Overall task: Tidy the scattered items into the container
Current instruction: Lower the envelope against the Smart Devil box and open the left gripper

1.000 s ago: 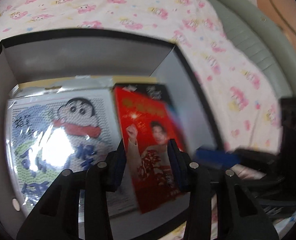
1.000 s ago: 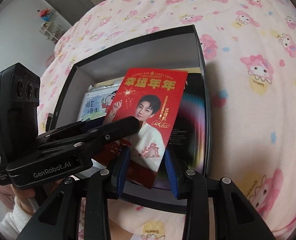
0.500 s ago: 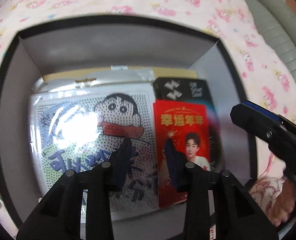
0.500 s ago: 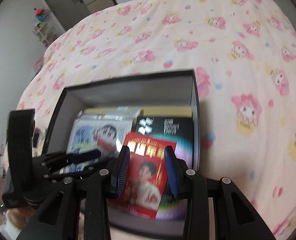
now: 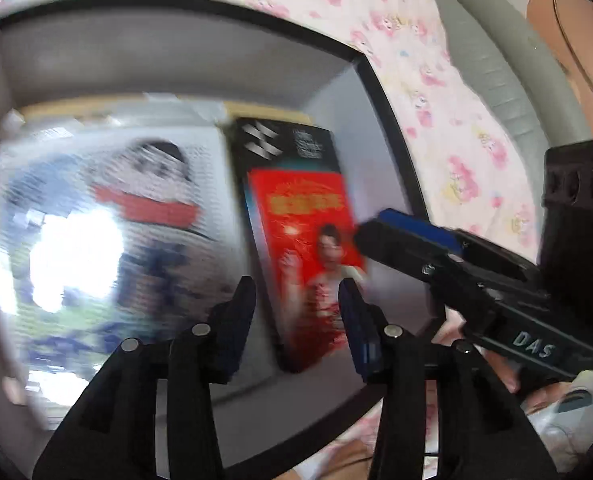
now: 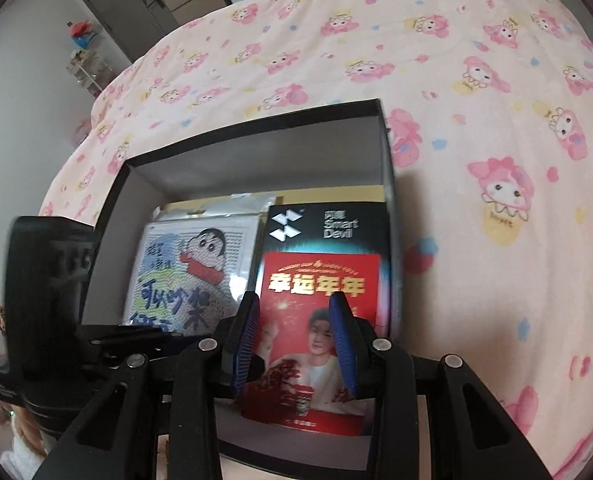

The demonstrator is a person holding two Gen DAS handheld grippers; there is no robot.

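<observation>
The black pack (image 6: 328, 224) says "Smart Devil" (white letters), and the left gripper (image 5: 296, 312) is opening, with nothing between its jaws.

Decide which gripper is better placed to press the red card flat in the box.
Right, marginally: the right gripper is closed, suiting a push, with the red card centred beyond its fingers. The left gripper, empty, jaws opening, also faces the card.
</observation>
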